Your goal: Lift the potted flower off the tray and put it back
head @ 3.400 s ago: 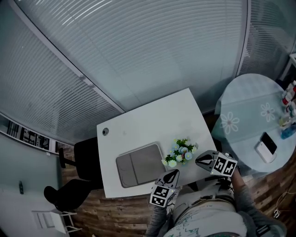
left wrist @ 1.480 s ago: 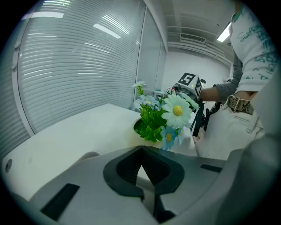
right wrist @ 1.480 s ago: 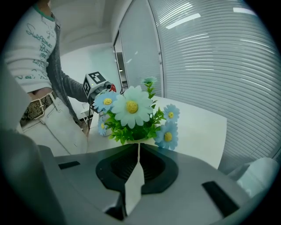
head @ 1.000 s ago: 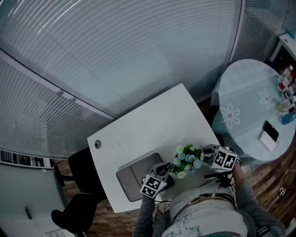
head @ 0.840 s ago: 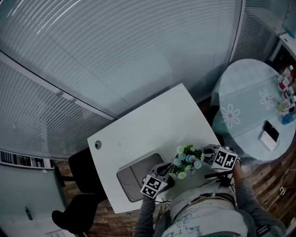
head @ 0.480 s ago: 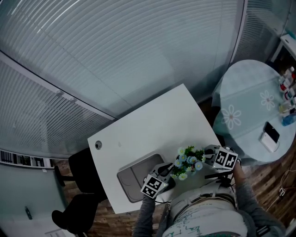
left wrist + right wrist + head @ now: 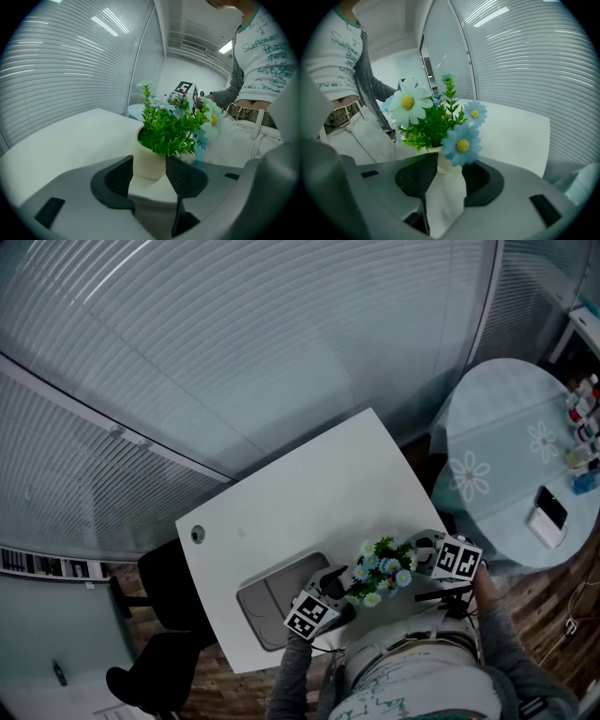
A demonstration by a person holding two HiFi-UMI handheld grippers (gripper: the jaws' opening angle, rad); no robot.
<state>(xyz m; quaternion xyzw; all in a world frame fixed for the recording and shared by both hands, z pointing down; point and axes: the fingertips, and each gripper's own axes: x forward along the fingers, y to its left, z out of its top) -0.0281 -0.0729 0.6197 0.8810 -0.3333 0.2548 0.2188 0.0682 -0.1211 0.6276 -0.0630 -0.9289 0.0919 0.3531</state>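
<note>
The potted flower point(image 7: 380, 568), a white pot with green leaves and blue and white daisies, stands on the white table point(image 7: 309, 493) just right of the grey tray point(image 7: 272, 592). My left gripper point(image 7: 339, 579) reaches it from the tray side and my right gripper point(image 7: 417, 547) from the opposite side. In the left gripper view the pot point(image 7: 149, 161) sits between the dark ribbed pads point(image 7: 123, 174) of the left gripper point(image 7: 150, 176). In the right gripper view the pot point(image 7: 443, 197) stands between the jaws of the right gripper point(image 7: 447, 178). Both pairs of jaws have just been opening and no longer press on the pot.
A round table with a flower-print cloth point(image 7: 506, 465) stands to the right with bottles and a flat white device on it. A black chair point(image 7: 164, 615) is at the table's left. A glass wall with blinds point(image 7: 234, 352) runs behind. My body is right at the table's near edge.
Since a few seconds ago both grippers have come in against the pot from either side. Over the last second pot and grippers stay where they are.
</note>
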